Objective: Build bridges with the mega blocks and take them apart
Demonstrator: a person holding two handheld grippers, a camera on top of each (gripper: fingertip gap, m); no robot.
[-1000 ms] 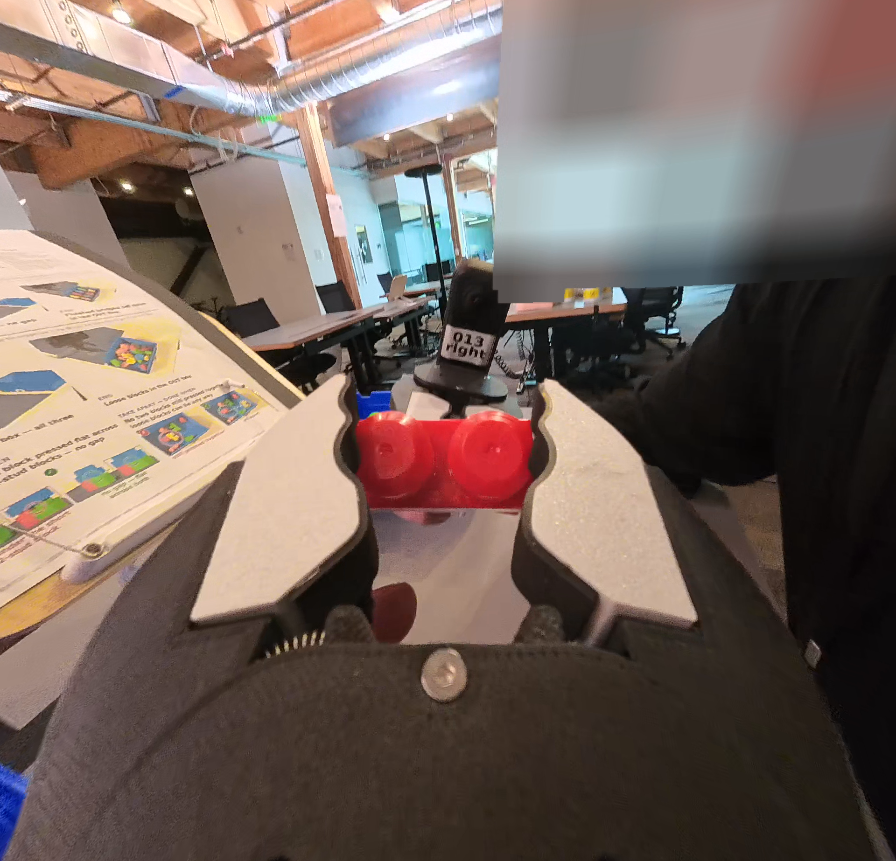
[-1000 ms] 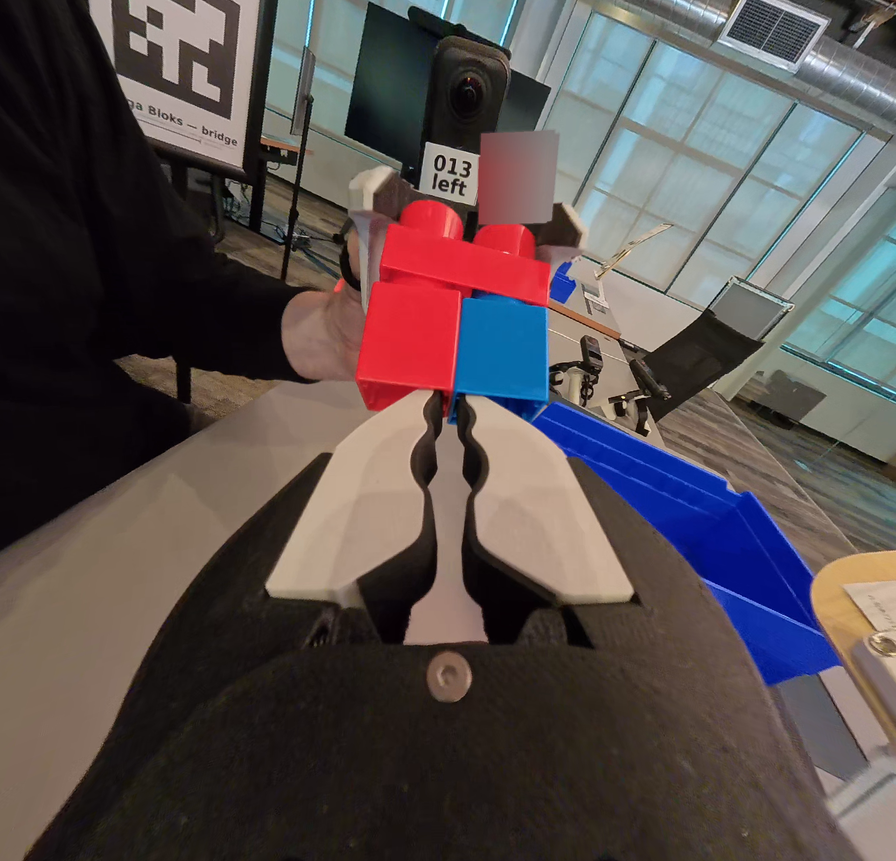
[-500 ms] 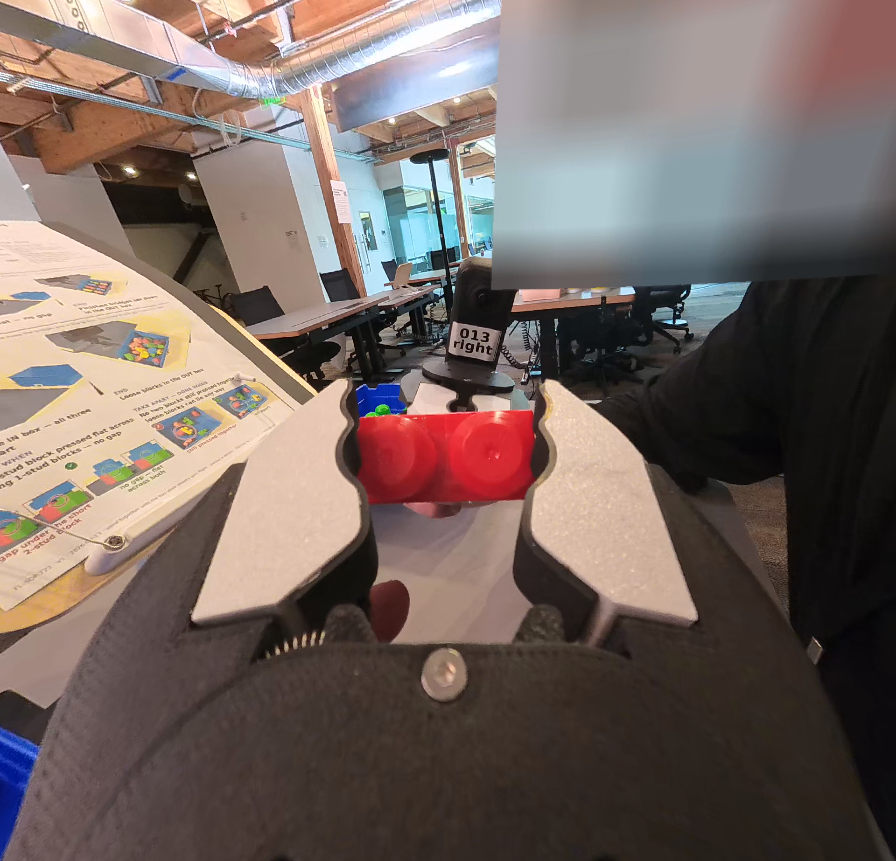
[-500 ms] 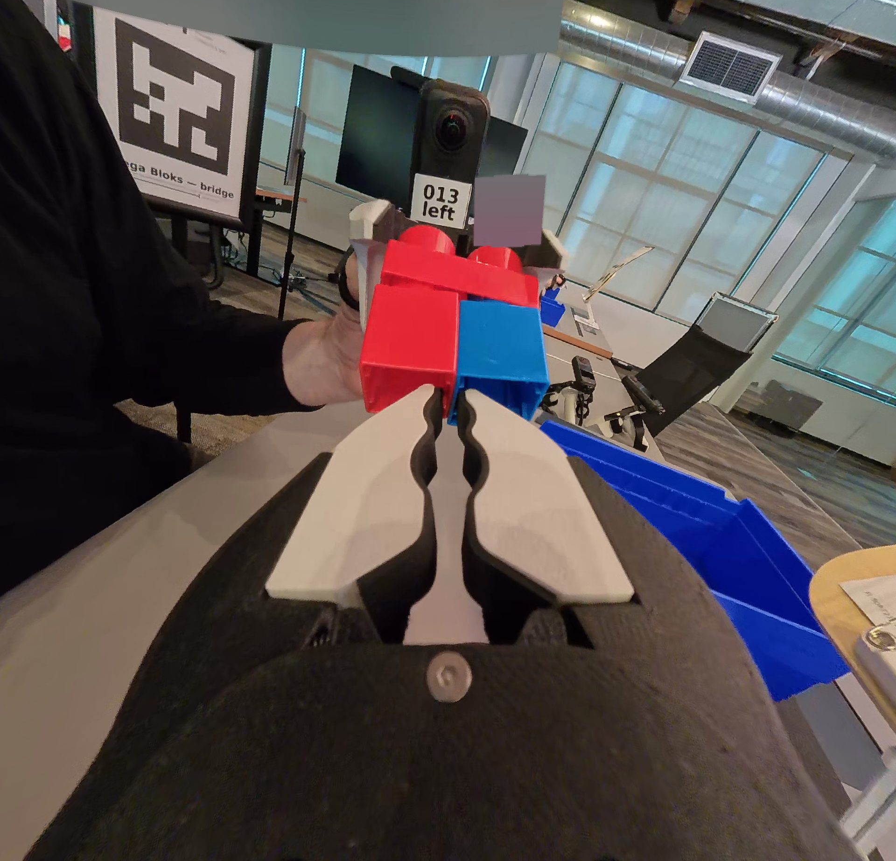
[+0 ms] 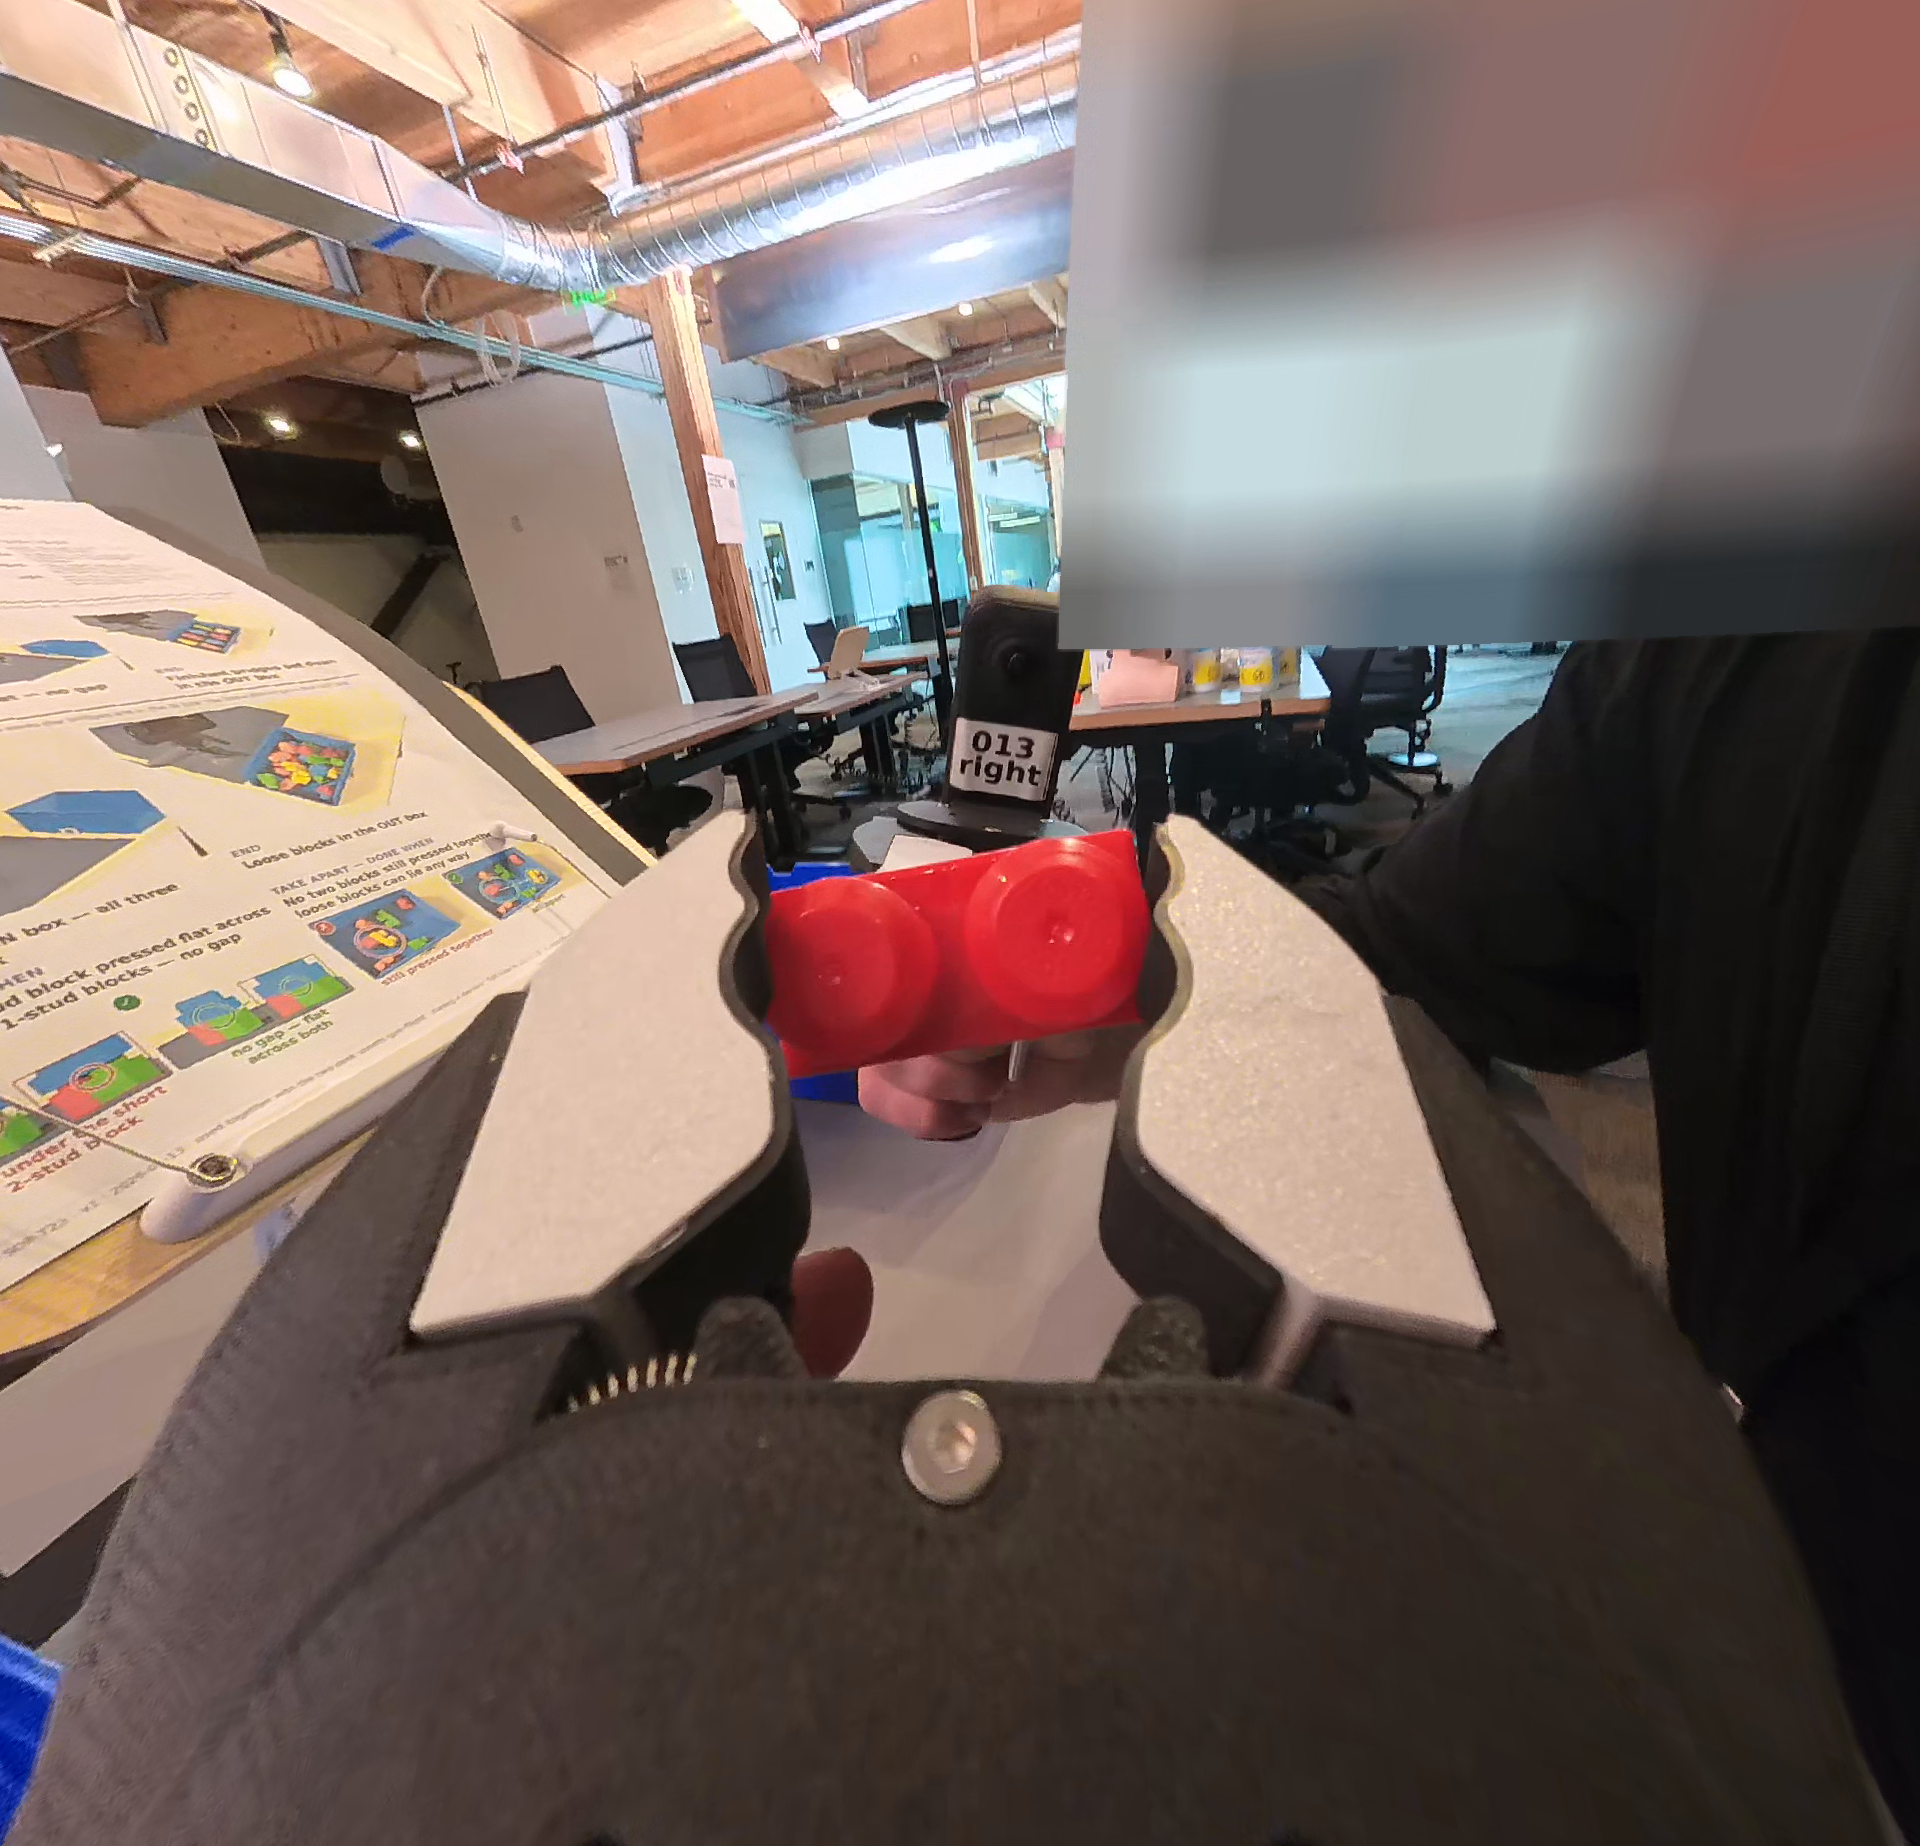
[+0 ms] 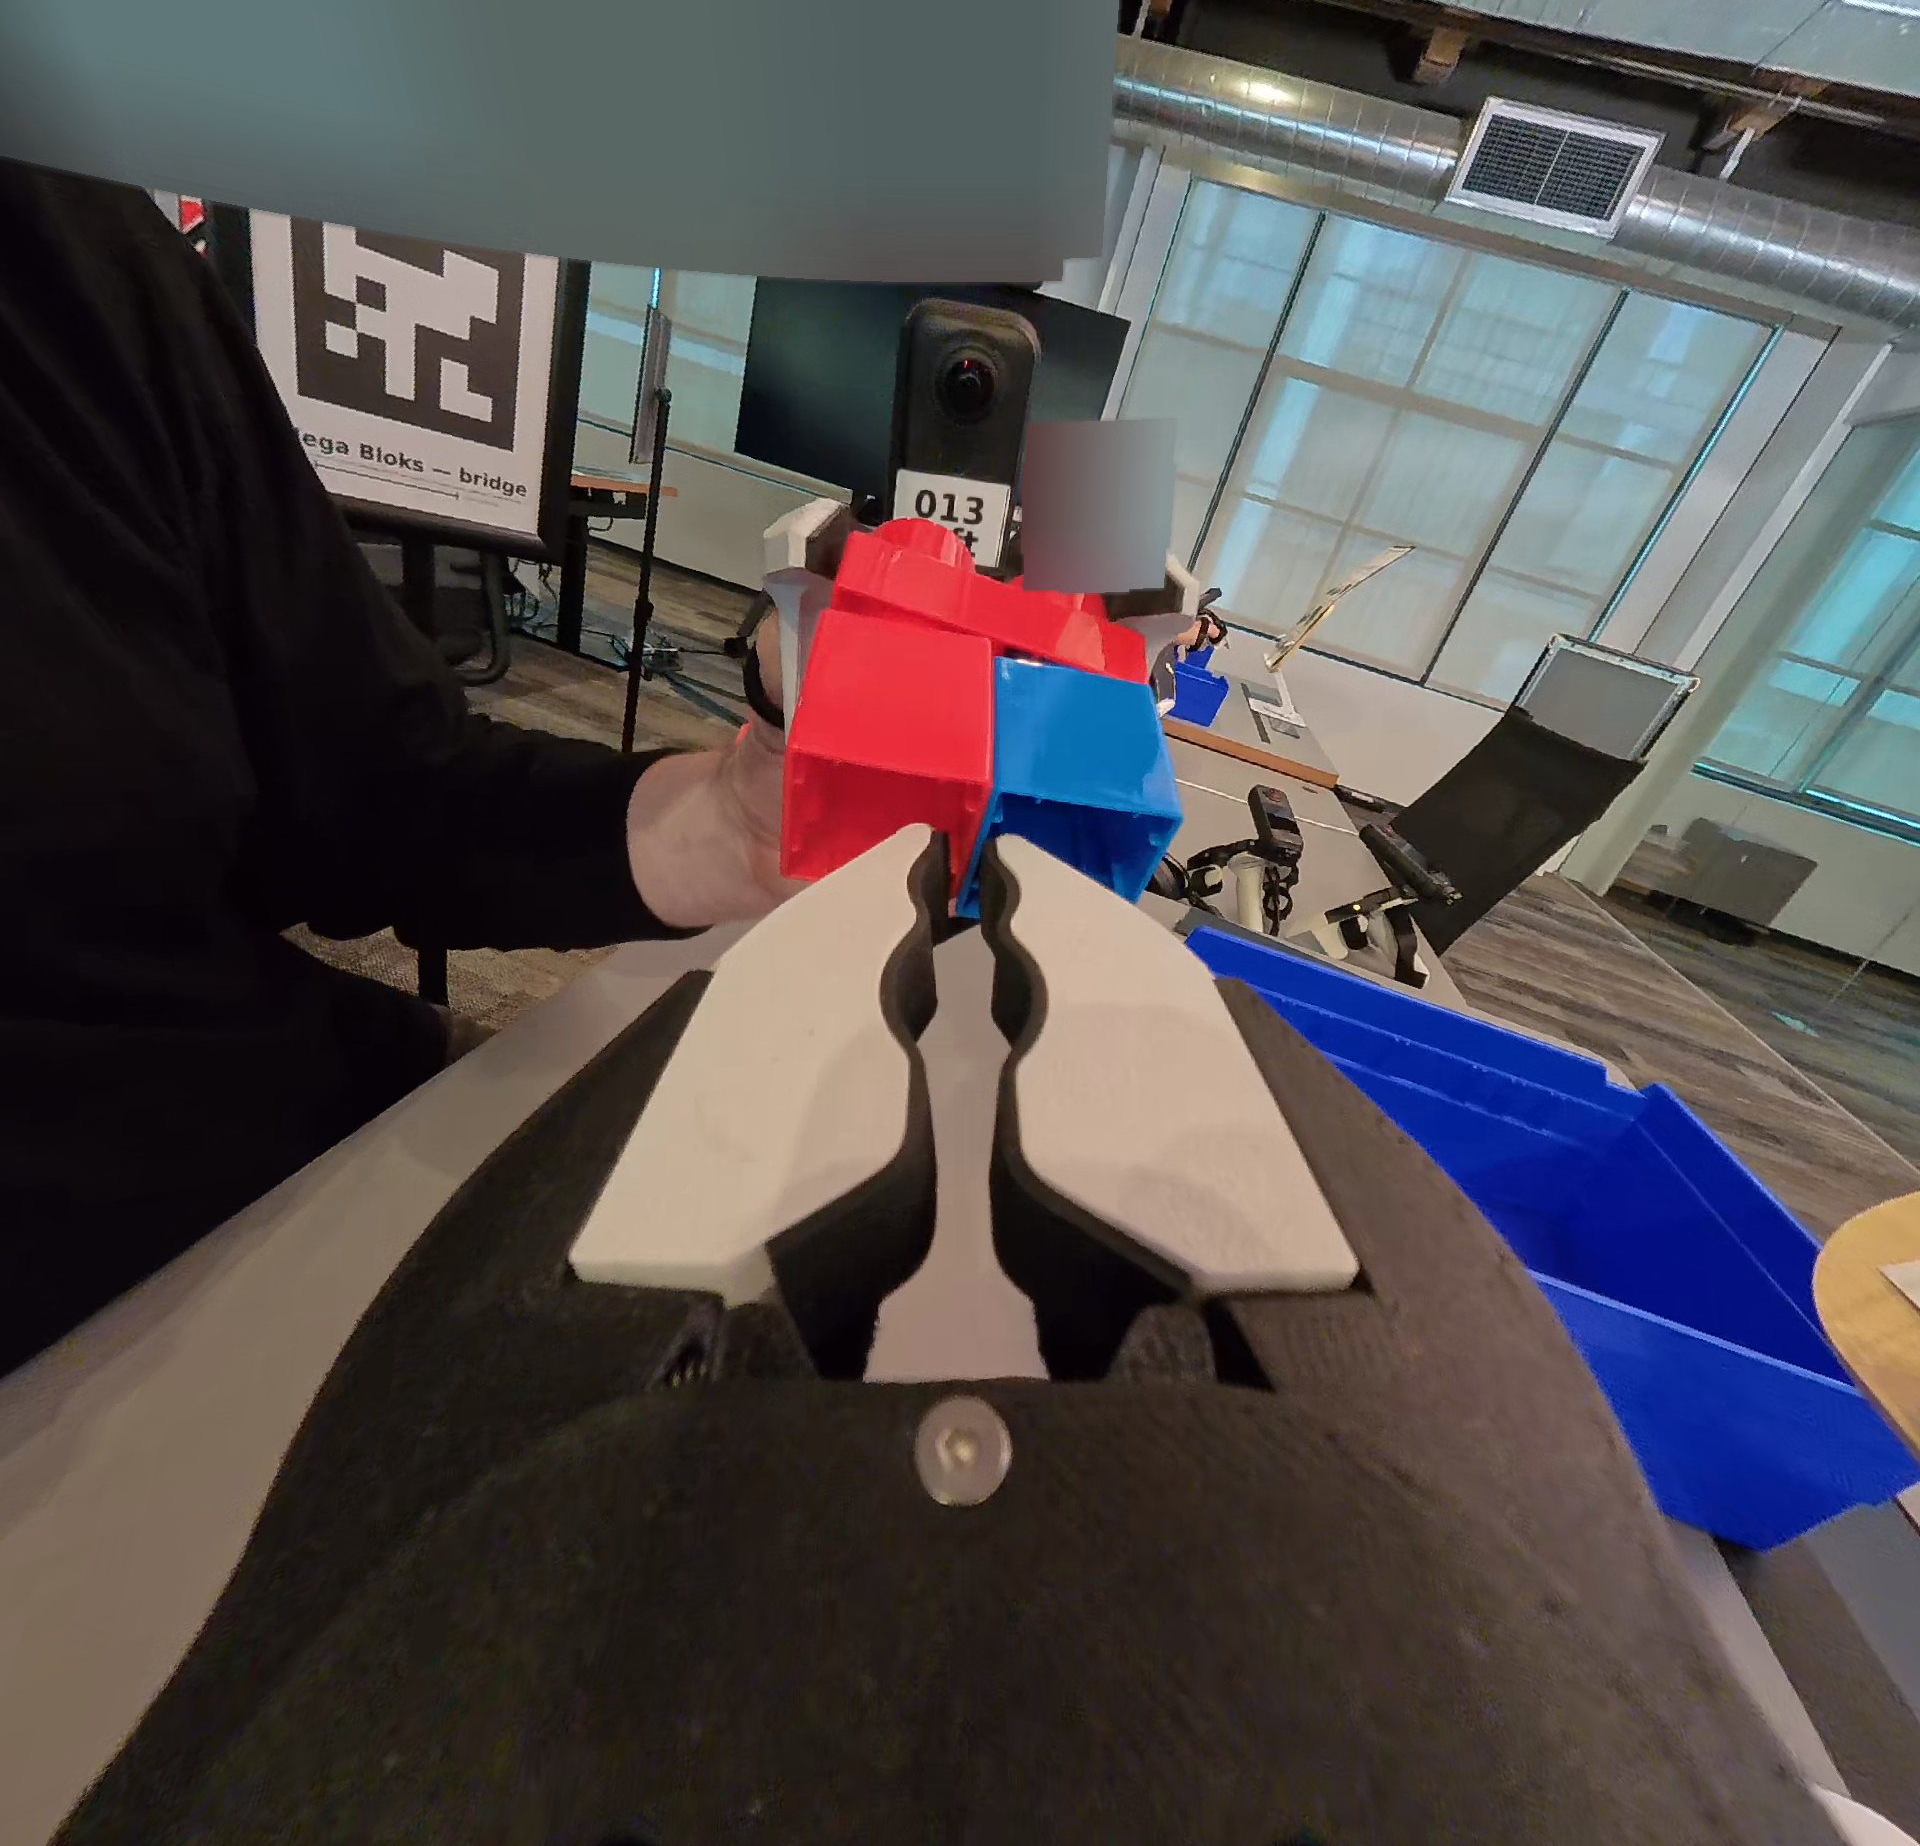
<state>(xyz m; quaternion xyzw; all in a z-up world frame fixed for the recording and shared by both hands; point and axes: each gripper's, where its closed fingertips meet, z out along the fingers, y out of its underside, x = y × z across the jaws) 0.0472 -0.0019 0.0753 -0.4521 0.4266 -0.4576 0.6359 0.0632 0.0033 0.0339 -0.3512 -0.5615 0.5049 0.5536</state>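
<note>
2 red blocks [image 6: 883,736], 1 blue block [image 6: 1075,757], 2 blue bins [image 6: 1621,1256], 2 grippers [image 6: 961,851], 1 instruction sheet [image 5: 177,861]

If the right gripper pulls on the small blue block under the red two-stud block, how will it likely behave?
The blue block looks like hollow, thin-walled hard plastic, so probably light and stiff. Its glossy faces may be slippery. The right gripper pinches where its wall meets the small red block, so both may move together. The left gripper clamps the red two-stud block, so it should pop off rather than bend.
</note>
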